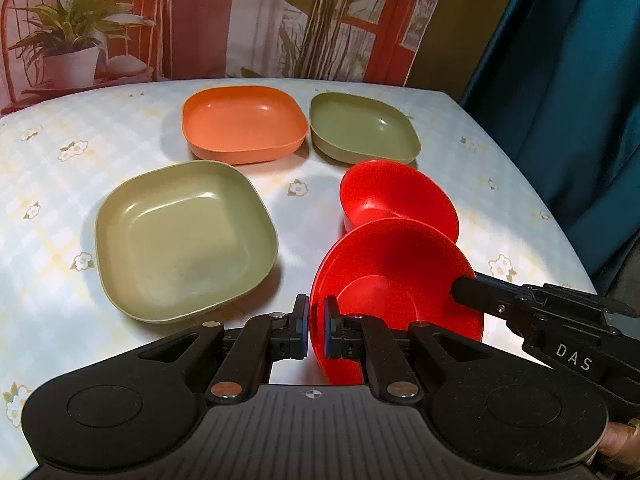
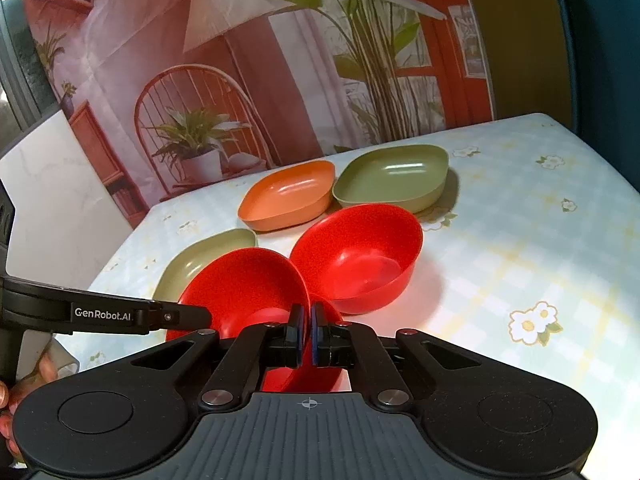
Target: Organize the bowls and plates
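A red bowl (image 1: 396, 276) hangs tilted just above the table, held at opposite sides of its rim. My left gripper (image 1: 316, 328) is shut on its left rim, and my right gripper (image 1: 460, 292) reaches in from the right onto the far rim. In the right wrist view, my right gripper (image 2: 308, 336) pinches the same red bowl (image 2: 244, 284), and the left gripper (image 2: 204, 316) comes in from the left. A second red bowl (image 1: 396, 196) (image 2: 360, 256) sits on the table right behind the held one.
A large green square plate (image 1: 184, 240) (image 2: 200, 260) lies to the left. An orange square plate (image 1: 244, 124) (image 2: 288, 196) and a smaller green one (image 1: 364, 128) (image 2: 396, 176) sit side by side at the back. The flowered tablecloth (image 1: 60, 184) ends at a teal curtain (image 1: 560, 100) on the right.
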